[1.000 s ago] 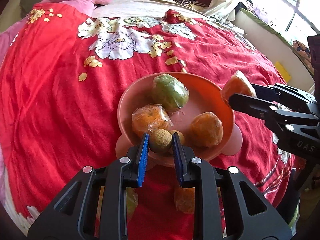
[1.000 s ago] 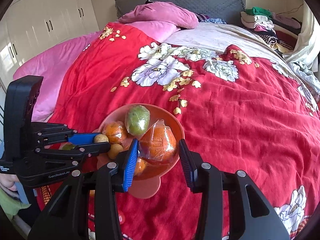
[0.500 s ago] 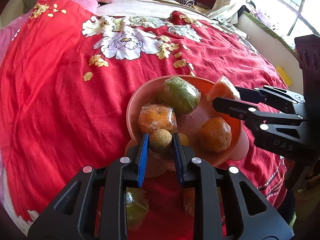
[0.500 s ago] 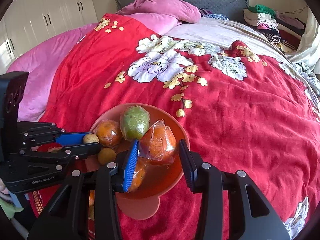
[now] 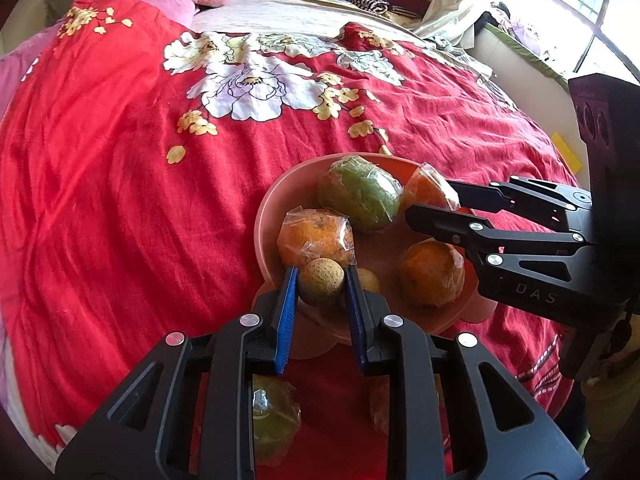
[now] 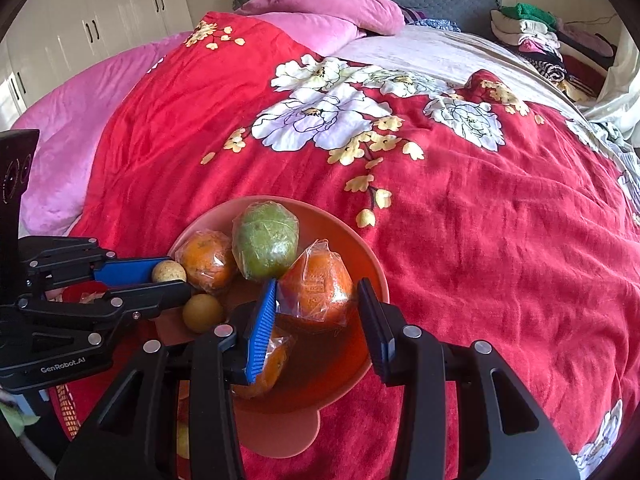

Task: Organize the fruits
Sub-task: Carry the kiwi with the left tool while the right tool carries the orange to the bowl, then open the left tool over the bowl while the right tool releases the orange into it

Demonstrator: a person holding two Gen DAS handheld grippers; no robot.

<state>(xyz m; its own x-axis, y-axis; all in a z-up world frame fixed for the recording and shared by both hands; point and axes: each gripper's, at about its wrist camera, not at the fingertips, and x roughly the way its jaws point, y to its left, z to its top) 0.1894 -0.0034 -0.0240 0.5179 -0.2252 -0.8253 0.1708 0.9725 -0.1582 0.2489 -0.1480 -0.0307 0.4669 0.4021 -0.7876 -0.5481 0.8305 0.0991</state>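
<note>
Left gripper (image 5: 321,285) fingers clamp a small tan round fruit (image 5: 321,287) at the orange bowl (image 6: 372,264) rim; right gripper (image 6: 316,300) pinches a plastic-wrapped orange (image 6: 318,286) over the bowl.

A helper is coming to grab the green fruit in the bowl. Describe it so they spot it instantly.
On the red floral bedspread sits an orange-pink bowl of fruit. At its far side lies the green fruit, in clear plastic wrap. It is the only green one there; the wrapped fruits next to it are orange.
</note>
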